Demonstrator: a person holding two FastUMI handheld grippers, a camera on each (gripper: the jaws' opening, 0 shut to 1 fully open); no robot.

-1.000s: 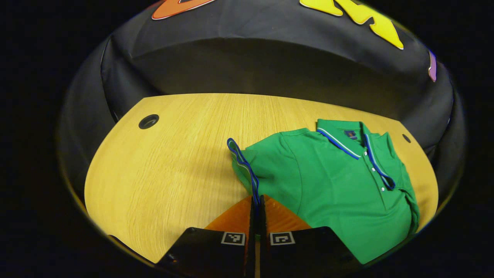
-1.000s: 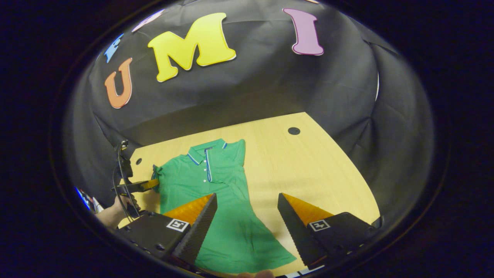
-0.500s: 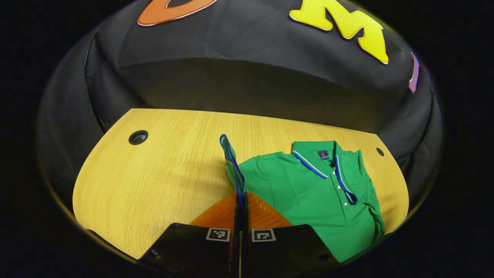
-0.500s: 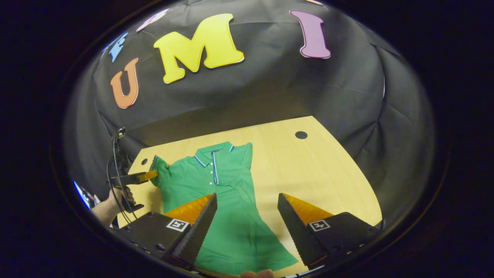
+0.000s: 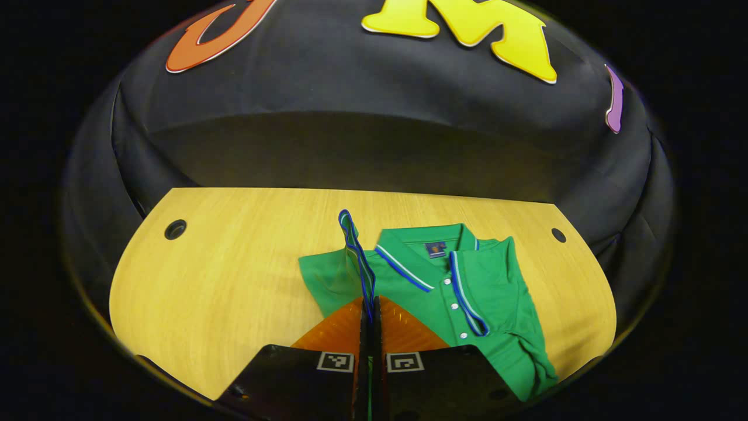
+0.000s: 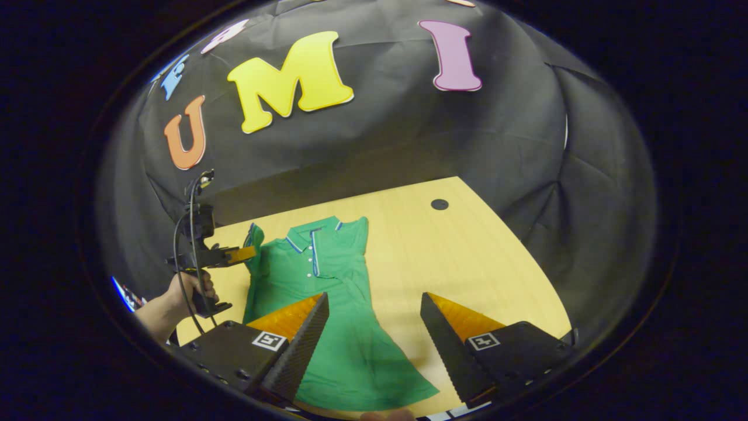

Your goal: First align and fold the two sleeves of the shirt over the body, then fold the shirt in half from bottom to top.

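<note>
Worktop fills the lower half of the left gripper view, w/ the green shirt lying flat at lower right, collar toward the back wall, its far sleeve apparently already folded in. Left gripper, jaws pinched tight on the blue-trimmed sleeve cuff at centre, holds it up off the body; best to carry it across & lay it flat, edge parallel to the placket, before letting go. Right gripper, jaws wide apart & holding nothing, hangs over the hem at bottom of the right gripper view.

The shirt at lower centre was bright green, with blue-and-white striped trim on collar and cuff and white buttons. The table beneath was pale yellow woodgrain with dark holes.
</note>
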